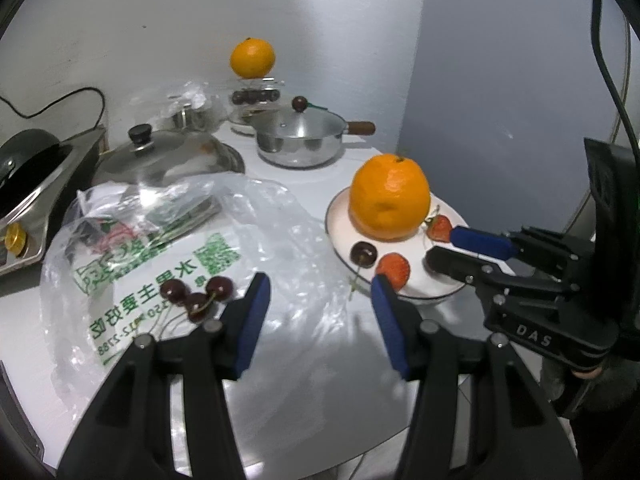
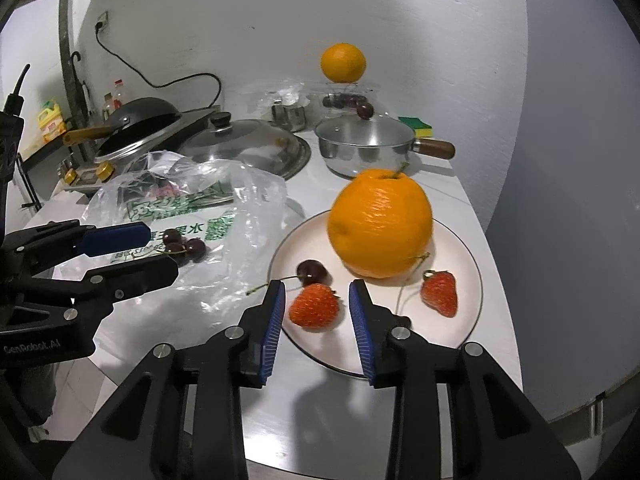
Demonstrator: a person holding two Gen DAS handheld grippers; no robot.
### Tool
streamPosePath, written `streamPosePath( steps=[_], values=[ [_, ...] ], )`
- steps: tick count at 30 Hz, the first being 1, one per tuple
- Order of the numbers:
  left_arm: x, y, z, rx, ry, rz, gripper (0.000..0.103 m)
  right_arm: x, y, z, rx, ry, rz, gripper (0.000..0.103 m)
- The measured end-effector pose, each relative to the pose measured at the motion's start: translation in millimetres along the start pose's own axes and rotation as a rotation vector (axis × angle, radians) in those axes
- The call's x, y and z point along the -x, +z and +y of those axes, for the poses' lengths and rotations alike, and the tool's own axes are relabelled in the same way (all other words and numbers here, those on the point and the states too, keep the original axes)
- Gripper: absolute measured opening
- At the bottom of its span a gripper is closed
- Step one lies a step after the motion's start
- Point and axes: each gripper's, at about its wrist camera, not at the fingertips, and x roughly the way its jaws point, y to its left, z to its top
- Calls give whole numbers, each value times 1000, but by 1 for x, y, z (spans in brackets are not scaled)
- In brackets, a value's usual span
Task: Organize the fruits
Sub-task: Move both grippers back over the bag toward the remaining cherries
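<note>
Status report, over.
Both grippers open, left and right. Strawberry between right's fingers. Three cherries on bag. Nothing blocking.

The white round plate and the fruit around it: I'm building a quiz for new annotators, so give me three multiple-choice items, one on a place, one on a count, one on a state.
1. Where do the three loose dark red cherries lie?
A. On the clear plastic bag with green print
B. In the steel saucepan
C. On the white round plate

2. How many red strawberries are on the plate?
A. One
B. Two
C. Four

3. How does the right gripper stand?
A. Shut on the large orange
B. Open, a strawberry between its fingers
C. Shut on a cherry

Answers:
1 A: the three loose dark red cherries rest on the clear plastic bag with green print, off the white round plate.
2 B: two red strawberries lie beside the large orange.
3 B: the right gripper has its blue pads apart around the nearer strawberry.
</note>
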Motion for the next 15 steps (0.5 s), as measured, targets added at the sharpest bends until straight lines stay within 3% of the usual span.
streamPosePath(
  steps=[15],
  values=[
    [21, -18, 44, 60, 36, -16, 54, -11, 9, 45, 52, 26, 10, 35]
  ],
)
